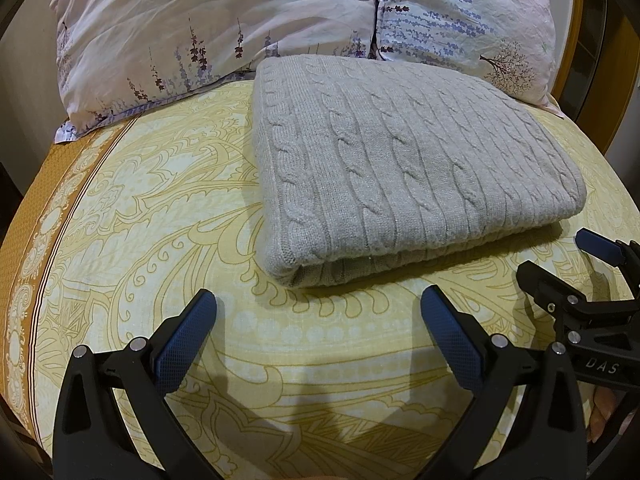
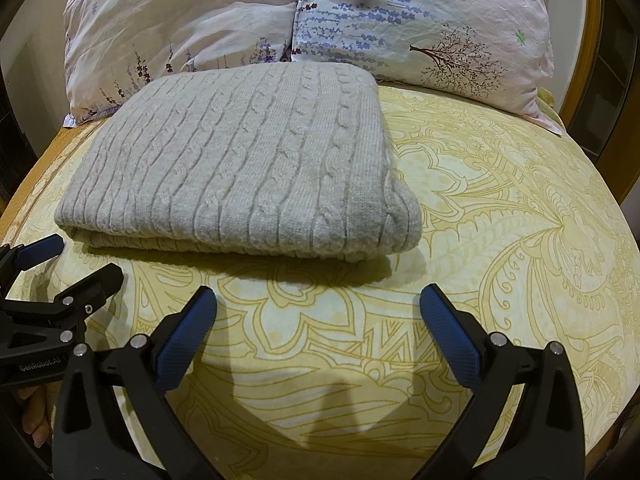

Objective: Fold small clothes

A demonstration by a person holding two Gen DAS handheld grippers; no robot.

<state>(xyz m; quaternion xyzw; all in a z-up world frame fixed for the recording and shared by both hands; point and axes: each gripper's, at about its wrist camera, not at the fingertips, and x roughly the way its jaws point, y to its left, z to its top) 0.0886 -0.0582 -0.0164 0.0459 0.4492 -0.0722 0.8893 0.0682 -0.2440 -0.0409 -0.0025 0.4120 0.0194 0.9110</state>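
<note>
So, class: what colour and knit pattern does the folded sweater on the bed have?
Light grey, cable-knit with vertical ribs; the sweater shows best in the left wrist view.

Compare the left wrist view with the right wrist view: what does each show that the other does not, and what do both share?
Only the left wrist view shows the brown patterned border of the sheet and the letters "DAS" on the right tool. Only the right wrist view shows the label "GenRobot.AI" on the left tool and green flowers on the pillow. Both show the folded grey knit lying flat on the yellow sheet, the pillows behind it, and both tools open, holding nothing.
</note>
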